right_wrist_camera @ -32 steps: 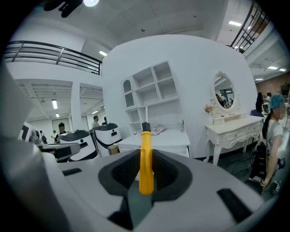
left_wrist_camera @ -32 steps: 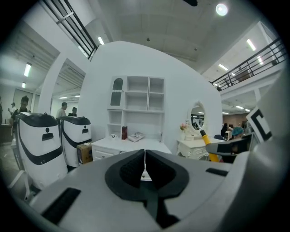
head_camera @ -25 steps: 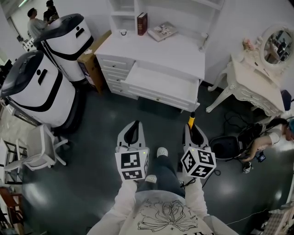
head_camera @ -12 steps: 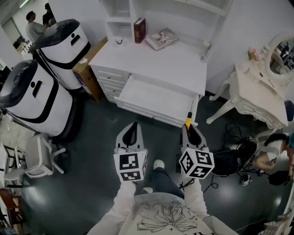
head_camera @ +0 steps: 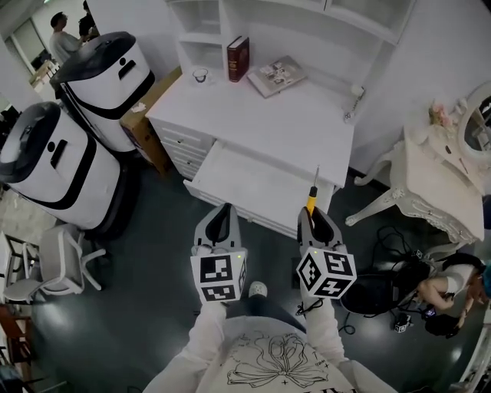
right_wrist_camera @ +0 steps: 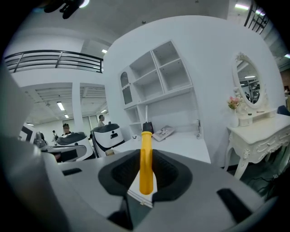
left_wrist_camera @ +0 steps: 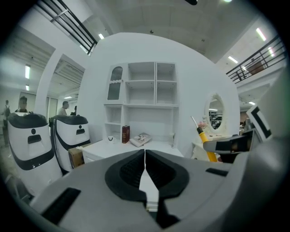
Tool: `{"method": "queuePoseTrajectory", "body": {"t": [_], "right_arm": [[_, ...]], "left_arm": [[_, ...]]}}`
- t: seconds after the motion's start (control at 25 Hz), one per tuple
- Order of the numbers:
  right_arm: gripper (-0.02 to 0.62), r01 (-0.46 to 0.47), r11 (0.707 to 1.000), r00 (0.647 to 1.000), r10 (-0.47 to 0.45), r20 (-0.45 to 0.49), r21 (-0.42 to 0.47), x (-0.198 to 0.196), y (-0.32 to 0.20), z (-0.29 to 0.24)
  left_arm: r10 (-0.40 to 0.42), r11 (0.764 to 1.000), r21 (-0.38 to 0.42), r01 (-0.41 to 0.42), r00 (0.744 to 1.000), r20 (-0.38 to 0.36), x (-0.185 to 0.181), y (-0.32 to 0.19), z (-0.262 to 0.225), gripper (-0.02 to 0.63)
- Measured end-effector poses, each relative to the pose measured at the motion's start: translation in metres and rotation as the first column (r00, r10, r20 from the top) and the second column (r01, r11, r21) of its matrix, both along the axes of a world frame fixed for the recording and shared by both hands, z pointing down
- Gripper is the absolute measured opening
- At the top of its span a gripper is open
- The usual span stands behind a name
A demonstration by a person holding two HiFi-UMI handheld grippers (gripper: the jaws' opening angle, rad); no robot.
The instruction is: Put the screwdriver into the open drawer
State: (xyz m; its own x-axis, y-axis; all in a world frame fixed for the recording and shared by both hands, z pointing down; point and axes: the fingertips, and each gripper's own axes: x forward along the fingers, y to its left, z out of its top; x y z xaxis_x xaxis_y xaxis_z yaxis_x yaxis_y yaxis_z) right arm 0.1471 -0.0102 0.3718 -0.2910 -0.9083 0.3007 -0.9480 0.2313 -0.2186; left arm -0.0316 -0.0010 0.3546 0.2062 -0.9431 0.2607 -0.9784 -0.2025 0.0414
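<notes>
Dark glossy floor in a white-walled room, with a white worktop (head_camera: 284, 115) straight ahead. Screwdriver (head_camera: 311, 202) clamped by its yellow handle between the pads of the right tongs (head_camera: 315, 220), black collar and thin metal shaft sticking out forward past the tips. Held in the air just short of the drawer (head_camera: 253, 184), not inside it; in the head view, shaft tip seen against the worktop's front edge beside the drawer's right end. Drawer pulled out from under the worktop, white inside. Left tongs (head_camera: 220, 221) alongside the right pair, pressed together with nothing between them. Black-and-white square markers on the cube behind each pair.

Farther back on the worktop, a dark red book (head_camera: 237, 58) standing upright, spine print too small to read; a small cup (head_camera: 201, 75) to its left; a magazine (head_camera: 276, 75) lying flat to its right, cover print not legible. White shelves (head_camera: 207, 23) above.

Off to the left, two big white-and-black machines (head_camera: 107, 77), with a cardboard box (head_camera: 157, 100) beside the worktop. White chair (head_camera: 57, 257) at lower left. Off to the right, an ornate white dressing table (head_camera: 437, 184) with an oval mirror (head_camera: 479, 123). People (head_camera: 65, 34) standing far off at upper left.
</notes>
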Motion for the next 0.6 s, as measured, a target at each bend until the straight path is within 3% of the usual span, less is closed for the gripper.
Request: {"method": "queuePoseTrajectory", "body": {"t": [0.6], "right_arm": [[0.078, 0.011, 0.998, 1.0, -0.011, 0.01, -0.068, 0.001, -0.072, 0.03]], "left_arm": [[-0.026, 0.998, -0.057, 0.026, 1.0, -0.002, -0.006, -0.07, 0.023, 0.008]]}}
